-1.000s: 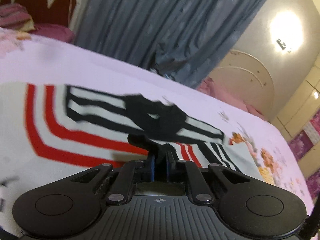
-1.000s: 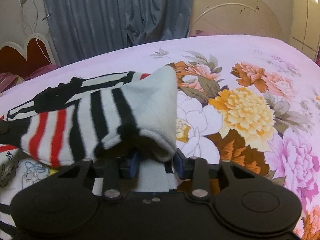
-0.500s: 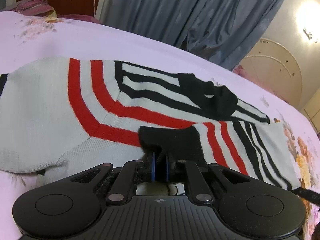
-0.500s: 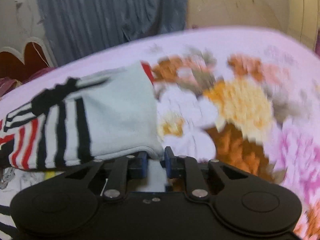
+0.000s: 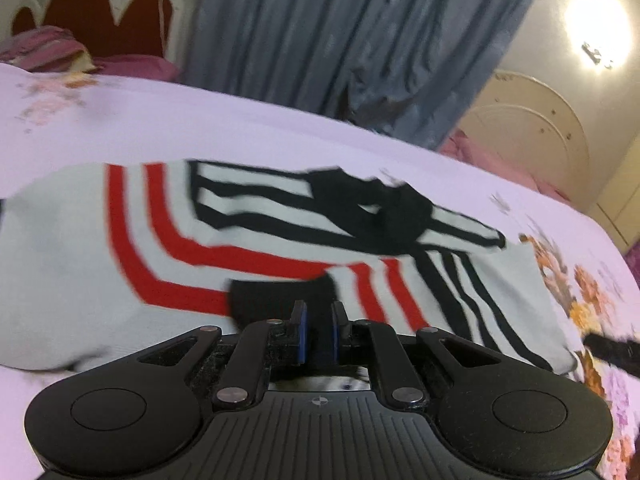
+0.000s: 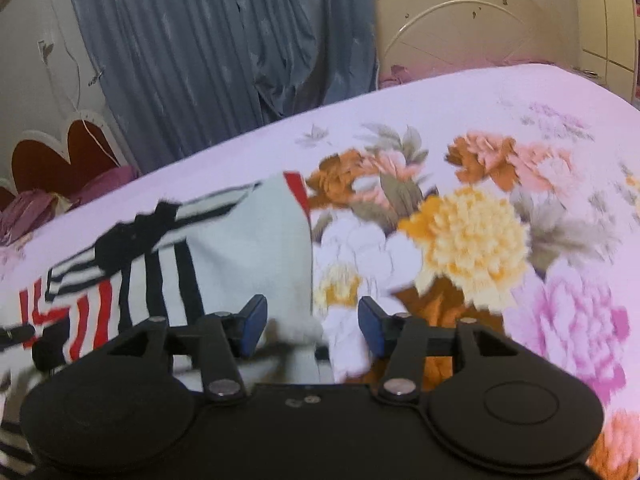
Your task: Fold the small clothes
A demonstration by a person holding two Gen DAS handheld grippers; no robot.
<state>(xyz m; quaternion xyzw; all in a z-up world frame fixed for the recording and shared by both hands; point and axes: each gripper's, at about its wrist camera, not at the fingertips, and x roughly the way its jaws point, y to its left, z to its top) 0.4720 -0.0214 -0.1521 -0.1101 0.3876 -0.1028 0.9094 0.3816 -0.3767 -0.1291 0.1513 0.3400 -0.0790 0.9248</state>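
The left hand-held gripper point(image 5: 319, 322) is clamped on the striped sweater's point(image 5: 248, 236) black cuff point(image 5: 280, 294). The right hand-held gripper point(image 6: 312, 322), jaws just opening, stands open over the sweater's pale edge on the bed point(image 6: 440, 104).

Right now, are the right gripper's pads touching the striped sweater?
Apart. In the right wrist view the right gripper stands open, bare gaps between each blue pad and the striped sweater edge lying between them.

Sweater point(image 5: 248, 240) spread flat on the bed point(image 5: 240, 128), sleeve cuff point(image 5: 280, 300) folded across its near edge, just ahead of the left gripper point(image 5: 319, 320). Behind the bed, curtain point(image 5: 340, 40); headboard point(image 5: 100, 20) and pillows point(image 5: 52, 50) at far left. Right gripper point(image 6: 312, 324) at the sweater's right edge.
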